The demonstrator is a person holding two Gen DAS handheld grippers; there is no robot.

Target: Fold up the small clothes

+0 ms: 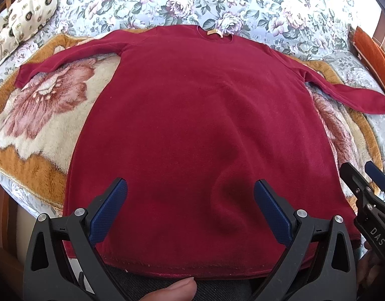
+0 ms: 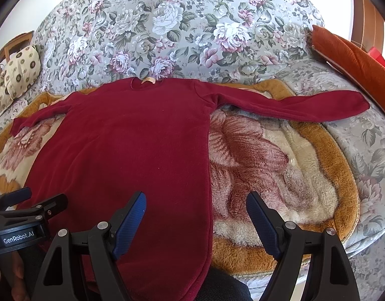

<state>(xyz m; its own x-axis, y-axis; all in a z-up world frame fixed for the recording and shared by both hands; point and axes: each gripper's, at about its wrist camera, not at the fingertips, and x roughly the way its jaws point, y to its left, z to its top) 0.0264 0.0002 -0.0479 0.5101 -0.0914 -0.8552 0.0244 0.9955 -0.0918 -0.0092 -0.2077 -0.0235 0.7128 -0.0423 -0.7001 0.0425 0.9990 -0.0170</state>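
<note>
A red long-sleeved top (image 1: pixel 192 130) is spread flat, sleeves out, on a fleecy floral blanket (image 2: pixel 280 165) over the bed. The left hand-held gripper (image 1: pixel 190 208) and right hand-held gripper (image 2: pixel 196 215) are held wide apart above its hem, gripping nothing.

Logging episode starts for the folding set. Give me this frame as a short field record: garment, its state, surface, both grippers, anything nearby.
garment: dark red long-sleeved top, tan neck label at the far end
state: spread flat, unfolded, both sleeves out to the sides, hem toward the person
surface: fleece blanket with a large flower print, over a floral bedspread
left gripper: open, over the hem area, holding nothing
right gripper: open, over the top's right side edge, holding nothing
nearby: patterned cushion far left, orange cushion far right
</note>
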